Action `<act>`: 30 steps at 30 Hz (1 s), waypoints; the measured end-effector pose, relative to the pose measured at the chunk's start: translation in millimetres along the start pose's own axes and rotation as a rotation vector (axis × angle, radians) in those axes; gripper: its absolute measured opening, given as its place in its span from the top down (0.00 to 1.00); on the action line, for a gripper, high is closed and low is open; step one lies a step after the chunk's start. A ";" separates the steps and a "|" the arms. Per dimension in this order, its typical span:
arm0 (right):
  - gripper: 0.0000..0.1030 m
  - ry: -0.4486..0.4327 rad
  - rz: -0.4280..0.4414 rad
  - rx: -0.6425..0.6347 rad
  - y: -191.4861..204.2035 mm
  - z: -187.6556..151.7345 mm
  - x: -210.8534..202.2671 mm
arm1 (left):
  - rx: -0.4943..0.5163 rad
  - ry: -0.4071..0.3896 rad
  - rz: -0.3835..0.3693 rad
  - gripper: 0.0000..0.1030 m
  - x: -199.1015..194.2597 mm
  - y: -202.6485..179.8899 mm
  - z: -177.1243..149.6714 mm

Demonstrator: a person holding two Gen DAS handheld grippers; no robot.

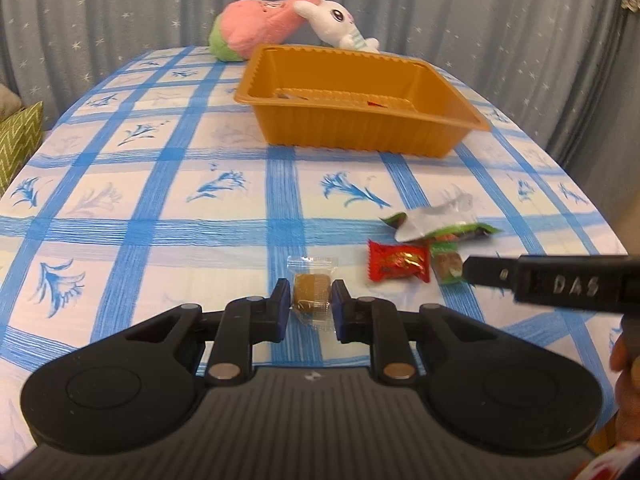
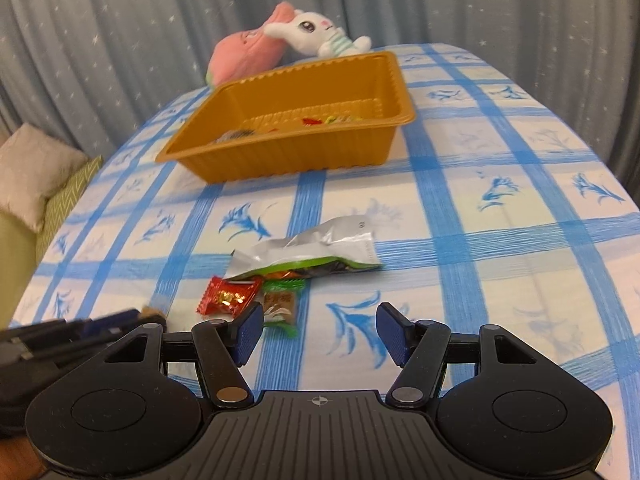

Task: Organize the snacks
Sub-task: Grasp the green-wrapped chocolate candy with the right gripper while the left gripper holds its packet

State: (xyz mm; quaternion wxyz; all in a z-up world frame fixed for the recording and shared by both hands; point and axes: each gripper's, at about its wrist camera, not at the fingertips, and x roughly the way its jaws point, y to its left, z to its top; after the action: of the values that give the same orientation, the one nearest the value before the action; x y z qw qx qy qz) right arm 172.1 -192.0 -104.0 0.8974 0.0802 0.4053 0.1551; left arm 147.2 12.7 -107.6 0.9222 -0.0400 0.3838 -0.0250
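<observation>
My left gripper [image 1: 311, 295] is shut on a brown candy in a clear wrapper [image 1: 312, 294] that lies on the checked tablecloth. To its right lie a red candy [image 1: 398, 266], a small green-edged brown snack [image 1: 446, 264] and a silver and green packet [image 1: 436, 222]. The right gripper [image 2: 320, 328] stands open just above the cloth, its left pad beside the green-edged snack [image 2: 280, 310] and the red candy [image 2: 226, 296], with nothing between its fingers. The silver packet [image 2: 308, 250] lies beyond them. An orange tray [image 1: 348, 128] with a few snacks inside sits farther back.
Two plush toys, a pink one [image 1: 256, 26] and a white rabbit [image 1: 338, 22], lie behind the tray [image 2: 280, 160] at the table's far edge. A grey starred curtain hangs behind. Cushions [image 2: 36, 176] sit off the left side. The right gripper's finger [image 1: 560, 280] crosses the left view.
</observation>
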 end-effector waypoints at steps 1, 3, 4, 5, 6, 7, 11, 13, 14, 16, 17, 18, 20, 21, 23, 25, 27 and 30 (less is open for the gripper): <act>0.39 0.003 0.001 -0.007 2.0 -0.4 2.2 | -0.006 -0.001 0.002 0.81 -0.2 1.3 0.5; 0.45 0.004 0.005 -0.017 4.9 -0.8 5.5 | -0.015 -0.001 -0.001 0.81 -0.7 3.4 1.3; 0.47 0.004 0.007 -0.021 6.1 -0.7 6.9 | -0.018 0.001 -0.003 0.81 -0.4 3.9 1.3; 0.49 0.004 0.006 -0.023 7.2 -0.6 7.9 | -0.020 0.002 -0.004 0.81 -0.1 4.5 1.3; 0.51 0.003 0.005 -0.024 8.0 -0.1 9.2 | -0.022 0.002 -0.005 0.81 0.0 5.1 1.2; 0.52 0.002 0.004 -0.026 8.5 0.6 10.3 | -0.024 0.003 -0.005 0.81 0.1 6.0 1.2; 0.56 0.004 0.006 -0.038 12.1 2.2 14.4 | -0.038 0.002 -0.002 0.81 -0.2 8.8 0.9; 0.57 0.003 0.004 -0.059 15.2 2.4 15.6 | -0.043 0.003 -0.004 0.81 -0.2 9.6 1.1; 0.58 0.002 0.003 -0.068 16.7 2.6 16.3 | -0.045 0.004 -0.005 0.81 0.1 9.8 1.2; 0.58 0.000 0.005 -0.076 18.6 2.9 18.3 | -0.045 0.005 -0.005 0.81 0.2 9.7 1.2; 0.59 0.001 0.004 -0.081 19.4 2.9 19.6 | -0.045 0.005 -0.006 0.81 0.4 9.6 1.3; 0.59 0.002 0.002 -0.086 20.0 2.9 20.8 | -0.046 0.005 -0.006 0.81 0.3 9.6 1.3; 0.60 0.005 -0.004 -0.098 20.6 2.6 22.8 | -0.046 0.004 -0.005 0.81 0.2 9.3 1.0; 0.60 0.006 -0.006 -0.103 21.2 2.2 23.8 | -0.047 0.005 -0.005 0.81 0.4 9.4 0.9; 0.61 0.007 -0.008 -0.113 23.1 1.2 25.3 | -0.048 0.008 -0.007 0.81 0.3 8.7 0.7; 0.61 0.007 -0.013 -0.128 25.4 0.2 26.7 | -0.045 0.008 -0.008 0.81 0.0 7.8 0.6; 0.62 0.005 -0.014 -0.141 27.7 -1.0 27.9 | -0.045 0.010 -0.010 0.81 0.0 7.2 0.5; 0.64 0.005 -0.021 -0.166 31.9 -2.7 30.3 | -0.044 0.011 -0.009 0.81 0.6 7.1 0.3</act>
State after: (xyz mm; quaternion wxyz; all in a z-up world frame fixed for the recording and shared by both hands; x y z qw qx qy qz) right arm 182.2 -151.6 -118.5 0.9014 0.0009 0.3942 0.1792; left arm 148.0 19.7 -108.5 0.9188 -0.0619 0.3892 -0.0211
